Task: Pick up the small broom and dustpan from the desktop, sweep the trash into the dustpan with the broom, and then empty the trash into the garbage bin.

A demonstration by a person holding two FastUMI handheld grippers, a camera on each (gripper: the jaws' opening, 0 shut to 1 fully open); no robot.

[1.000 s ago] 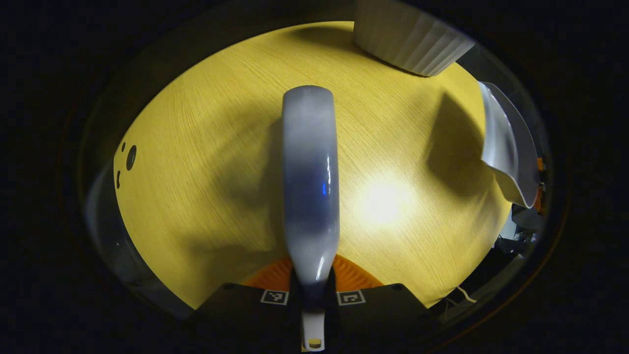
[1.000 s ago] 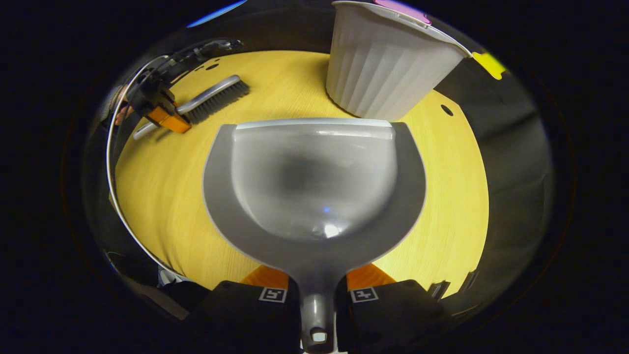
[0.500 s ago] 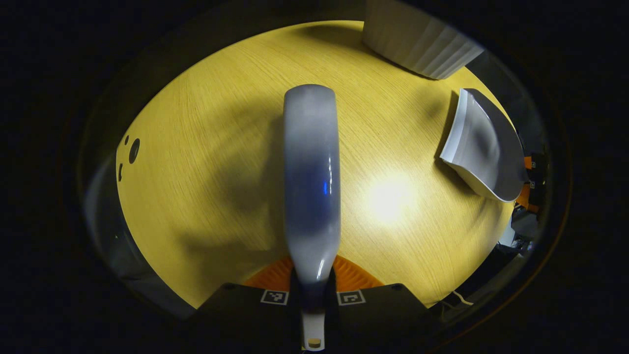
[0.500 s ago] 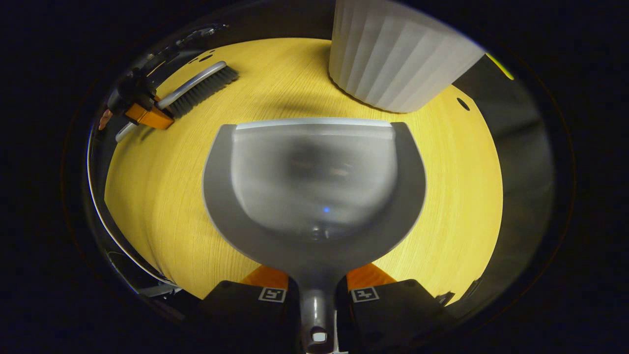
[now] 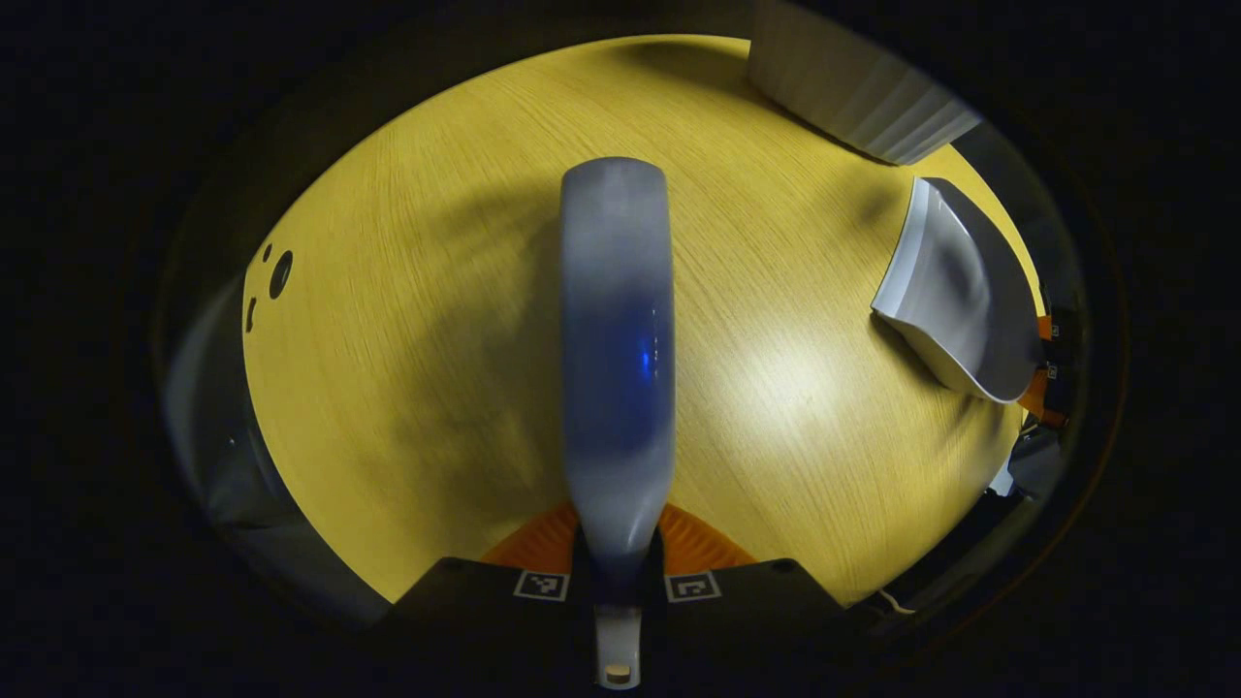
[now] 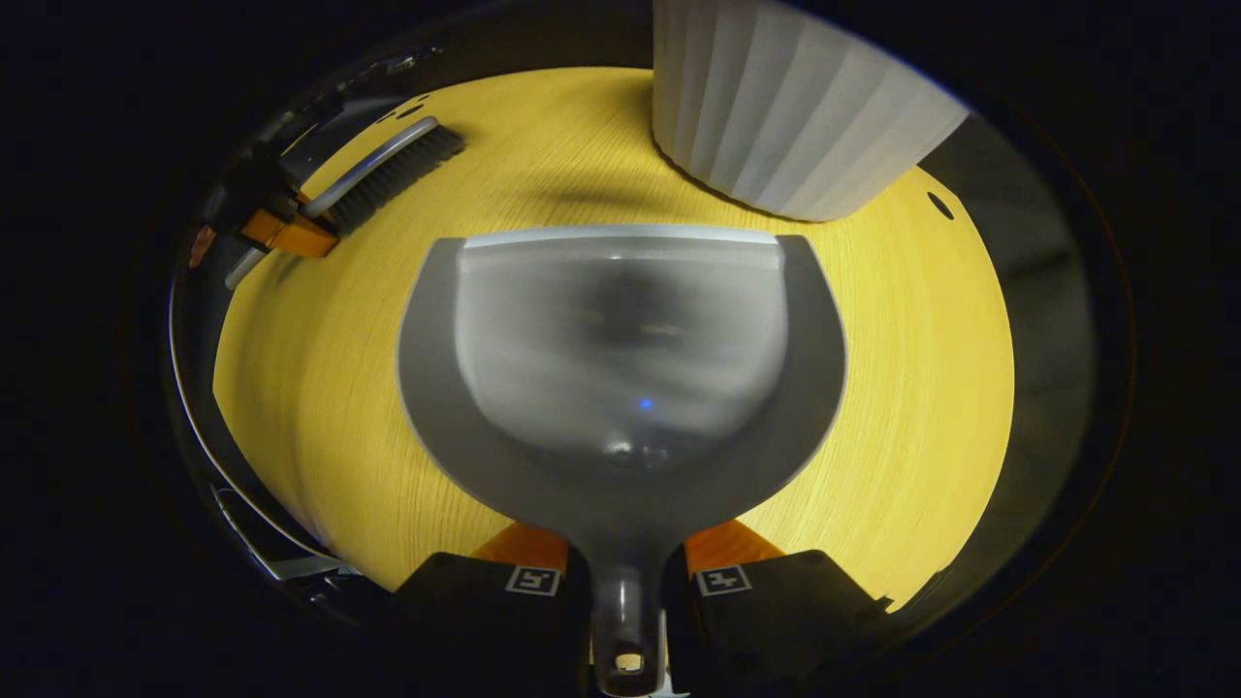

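My left gripper (image 5: 618,572) is shut on the handle of the small grey broom (image 5: 617,339), whose back runs up the middle of the left gripper view above the wooden desktop (image 5: 407,320). My right gripper (image 6: 625,582) is shut on the handle of the grey dustpan (image 6: 620,359), held level over the desktop (image 6: 902,388); its pan looks bare. The dustpan (image 5: 960,291) is also at the right edge of the left gripper view. The broom (image 6: 383,174) and left gripper (image 6: 281,228) are at the upper left of the right gripper view. The white ribbed garbage bin (image 6: 785,107) stands just beyond the dustpan's lip.
The bin (image 5: 863,87) stands at the top right in the left gripper view. Small cable holes (image 5: 279,274) pierce the desktop at the left, and another hole (image 6: 938,205) lies right of the bin. The desk edge curves round the near side.
The dustpan has come lower and nearer the bin, which now looms larger in the right gripper view. The broom has shifted slightly; the bin slid toward the upper right in the left gripper view.
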